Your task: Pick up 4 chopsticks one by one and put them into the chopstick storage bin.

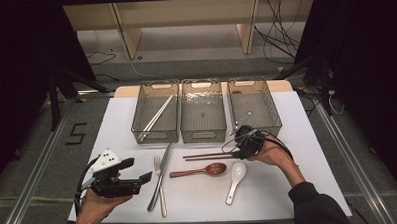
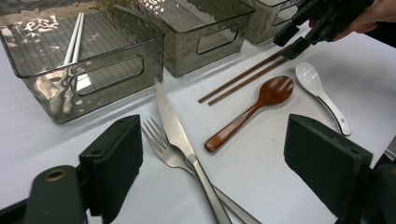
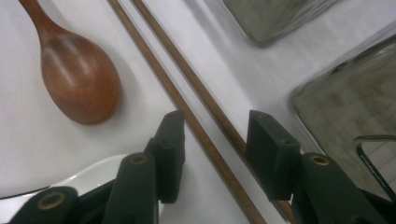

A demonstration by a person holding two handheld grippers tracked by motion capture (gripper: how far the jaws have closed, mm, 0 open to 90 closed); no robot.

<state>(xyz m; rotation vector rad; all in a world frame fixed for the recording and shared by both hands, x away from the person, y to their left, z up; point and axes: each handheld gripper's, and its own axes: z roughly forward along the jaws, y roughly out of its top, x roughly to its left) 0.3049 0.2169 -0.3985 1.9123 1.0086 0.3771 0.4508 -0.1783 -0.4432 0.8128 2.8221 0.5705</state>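
Note:
Two brown chopsticks [image 1: 208, 155] lie side by side on the white table top, in front of the bins. My right gripper [image 1: 236, 149] is low over their right end. In the right gripper view the jaws straddle both chopsticks [image 3: 187, 93] with a gap on each side, so the right gripper [image 3: 219, 135] is open. A wooden spoon [image 1: 201, 170] and a white ceramic spoon [image 1: 235, 180] lie just in front of the chopsticks. My left gripper [image 1: 137, 170] hovers at the front left, wide open and holding nothing.
Three clear grey bins [image 1: 203, 134] stand in a row at the back; the left one holds white chopsticks [image 1: 156, 116], the right one a metal utensil [image 1: 242, 123]. A knife [image 1: 161, 173] and fork [image 1: 159, 186] lie crossed beside my left gripper.

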